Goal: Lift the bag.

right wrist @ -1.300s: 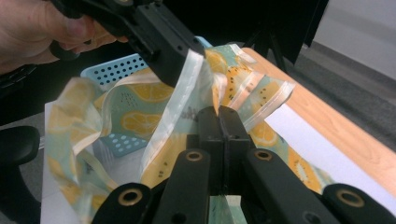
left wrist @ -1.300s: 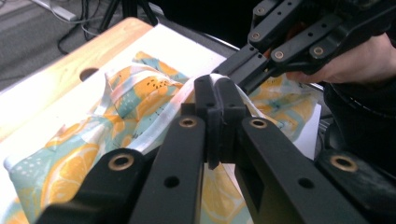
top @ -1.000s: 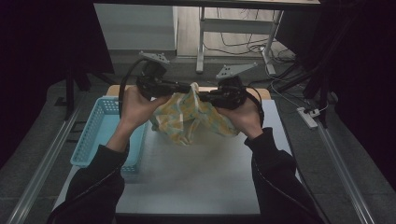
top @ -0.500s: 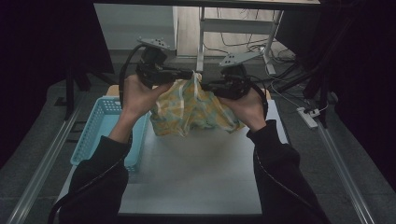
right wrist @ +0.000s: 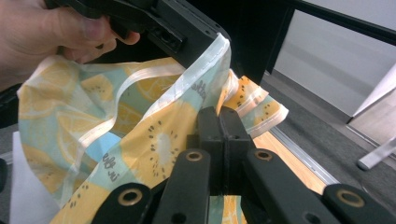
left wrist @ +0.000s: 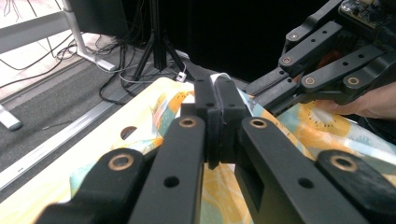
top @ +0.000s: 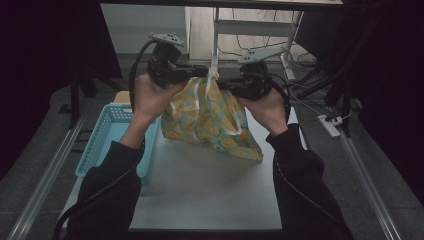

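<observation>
Hanging between your two grippers, the cloth [top: 210,120] sits above the far half of the table [top: 200,195], patterned with yellow citrus slices on pale blue, white trim along its edges. Its top edge is bunched up at the grippers; the lower corner droops toward your right side, close to the tabletop, though contact cannot be told.

Left gripper [top: 202,72]: jaws pressed together, pinching the cloth's upper edge. In the left gripper view [left wrist: 215,100] the pads meet with fabric spreading out beneath and behind them.

Right gripper [top: 225,85]: jaws likewise pinched tight on the cloth. In the right gripper view [right wrist: 223,123] the white-trimmed hem rises just beyond the closed tips, folds falling away to the left.

Both sets of tips sit near each other at the top of the bunch, your hands on either side.

Basket [top: 107,135]: light blue, on the table's left edge, just beside the cloth and under your left forearm.

Beyond the table: grey floor, desk legs, loose cables.
</observation>
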The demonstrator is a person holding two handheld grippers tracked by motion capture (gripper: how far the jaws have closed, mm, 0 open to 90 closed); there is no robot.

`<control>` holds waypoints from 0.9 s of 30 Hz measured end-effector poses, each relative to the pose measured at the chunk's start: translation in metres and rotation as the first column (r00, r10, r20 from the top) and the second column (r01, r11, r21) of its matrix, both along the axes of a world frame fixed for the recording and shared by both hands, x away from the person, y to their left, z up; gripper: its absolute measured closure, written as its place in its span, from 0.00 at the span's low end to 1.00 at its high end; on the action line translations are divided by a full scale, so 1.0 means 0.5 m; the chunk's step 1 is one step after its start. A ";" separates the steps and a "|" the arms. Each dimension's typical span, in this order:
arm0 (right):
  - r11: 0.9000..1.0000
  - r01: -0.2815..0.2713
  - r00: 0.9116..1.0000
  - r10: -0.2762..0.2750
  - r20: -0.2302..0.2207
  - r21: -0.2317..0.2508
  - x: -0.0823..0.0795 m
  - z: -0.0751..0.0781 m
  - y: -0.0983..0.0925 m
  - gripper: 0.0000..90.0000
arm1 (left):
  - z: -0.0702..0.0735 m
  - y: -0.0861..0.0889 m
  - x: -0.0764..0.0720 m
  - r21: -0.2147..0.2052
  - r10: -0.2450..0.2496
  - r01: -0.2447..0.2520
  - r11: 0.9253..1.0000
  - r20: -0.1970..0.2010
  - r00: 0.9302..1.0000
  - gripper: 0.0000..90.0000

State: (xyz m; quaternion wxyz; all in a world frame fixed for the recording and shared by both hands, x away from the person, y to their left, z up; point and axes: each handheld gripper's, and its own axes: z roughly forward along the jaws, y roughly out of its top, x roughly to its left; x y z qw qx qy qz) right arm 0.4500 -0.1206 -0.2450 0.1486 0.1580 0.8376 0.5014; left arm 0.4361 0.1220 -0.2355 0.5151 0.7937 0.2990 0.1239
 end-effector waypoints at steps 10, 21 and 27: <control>0.998 0.058 0.998 -0.059 -0.022 -0.037 0.036 -0.035 0.002 1.00 | -0.036 -0.013 0.040 0.045 0.032 -0.032 0.998 -0.004 0.999 0.99; 0.995 0.088 0.996 -0.090 -0.027 -0.055 0.054 -0.062 0.006 0.95 | -0.065 -0.024 0.063 0.063 0.047 -0.046 0.997 -0.024 0.999 0.97; 0.994 0.104 0.994 -0.105 -0.014 -0.039 0.051 -0.059 0.001 0.85 | -0.078 -0.029 0.064 0.071 0.053 -0.052 0.996 -0.010 0.999 0.81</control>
